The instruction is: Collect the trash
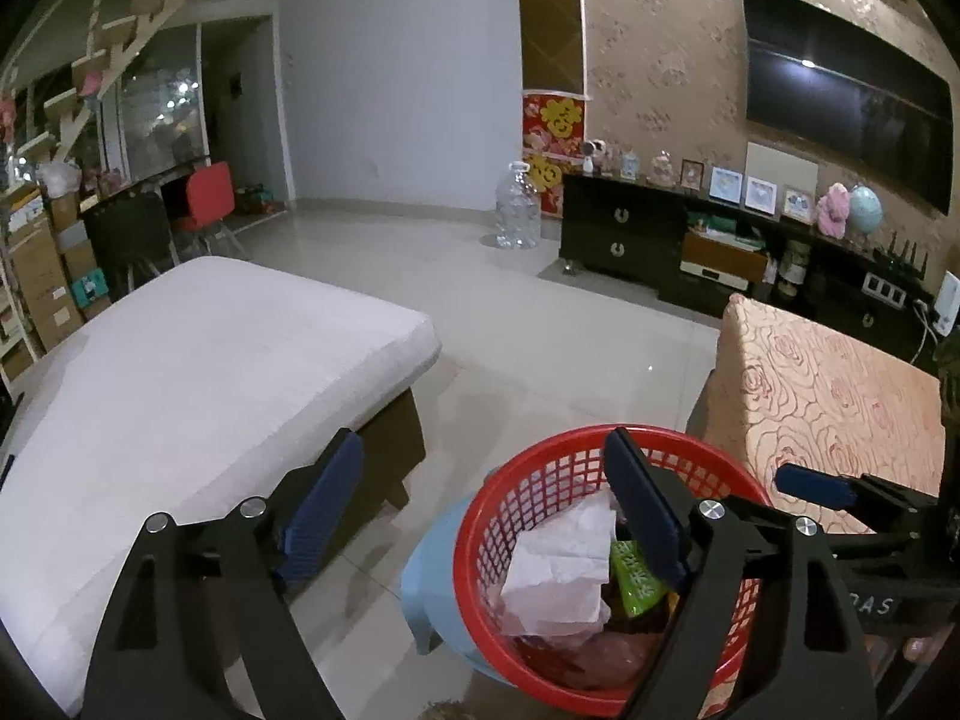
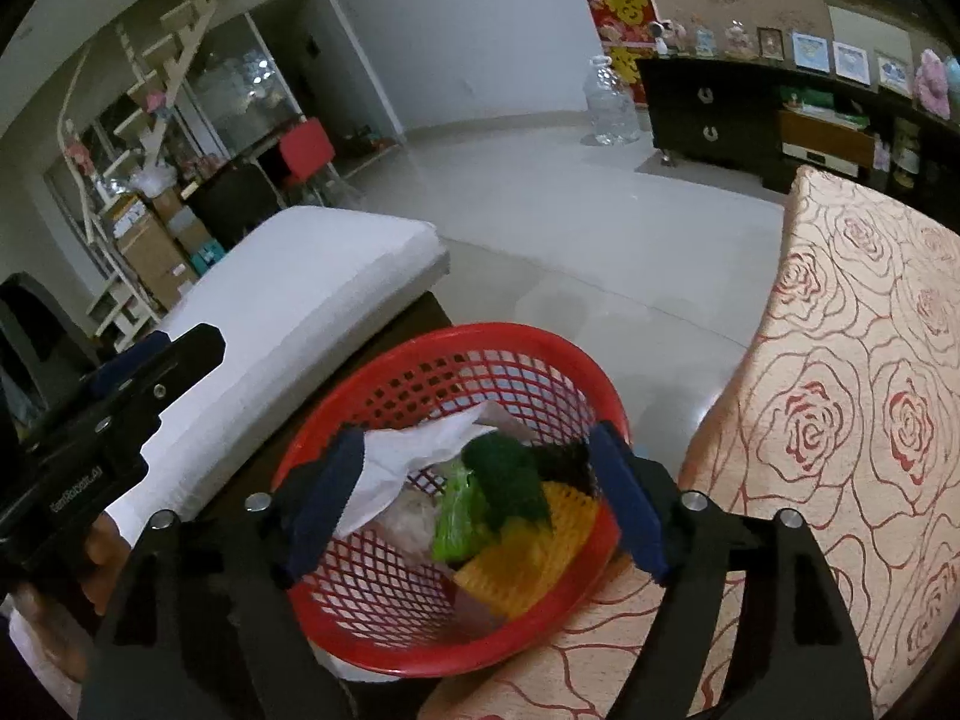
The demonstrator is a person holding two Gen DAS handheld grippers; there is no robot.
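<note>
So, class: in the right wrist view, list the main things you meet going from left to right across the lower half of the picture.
Left tool → white cushioned bench → red basket holding trash → rose-patterned cushion.
</note>
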